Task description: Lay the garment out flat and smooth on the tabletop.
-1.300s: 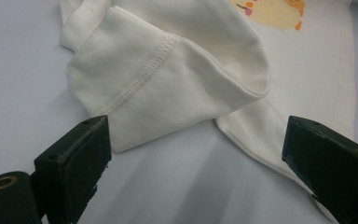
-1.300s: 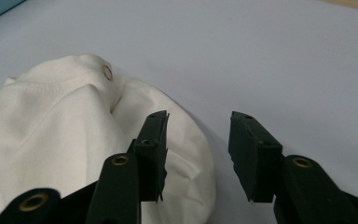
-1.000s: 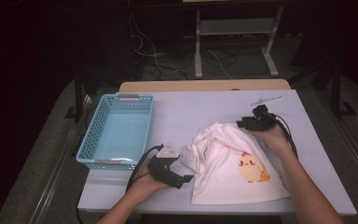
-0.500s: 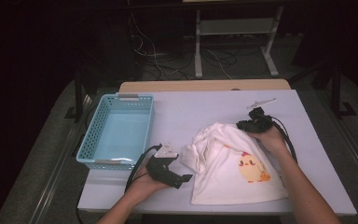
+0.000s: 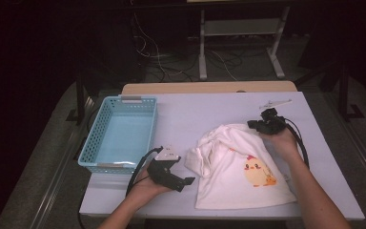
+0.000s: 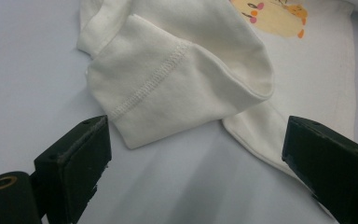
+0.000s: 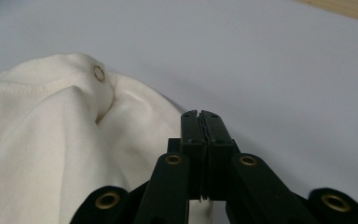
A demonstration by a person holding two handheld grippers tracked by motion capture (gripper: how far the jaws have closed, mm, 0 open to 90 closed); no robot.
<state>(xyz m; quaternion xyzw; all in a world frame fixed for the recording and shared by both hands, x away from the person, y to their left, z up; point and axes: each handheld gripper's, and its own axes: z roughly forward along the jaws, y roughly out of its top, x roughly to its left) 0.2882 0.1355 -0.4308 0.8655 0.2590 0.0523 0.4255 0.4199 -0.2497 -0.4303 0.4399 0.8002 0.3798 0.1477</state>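
White shirt (image 5: 240, 167) w/ yellow chick print, pale lilac table (image 5: 195, 114).
Basket (image 5: 119, 136) lt blue, lattice sides; both hand-held grippers black; shirt stitching white.

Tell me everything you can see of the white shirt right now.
The white shirt lies crumpled on the pale table, soft knit with stitched hems, a yellow chick print facing up. One sleeve is folded over toward the open left hand-held gripper, untouched. The right hand-held gripper is shut at its far edge; whether it pinches cloth is unclear.

No readable text, label, brand or number is found anywhere; only a wordless chick picture is printed on the white shirt (image 5: 240, 167), lower centre.
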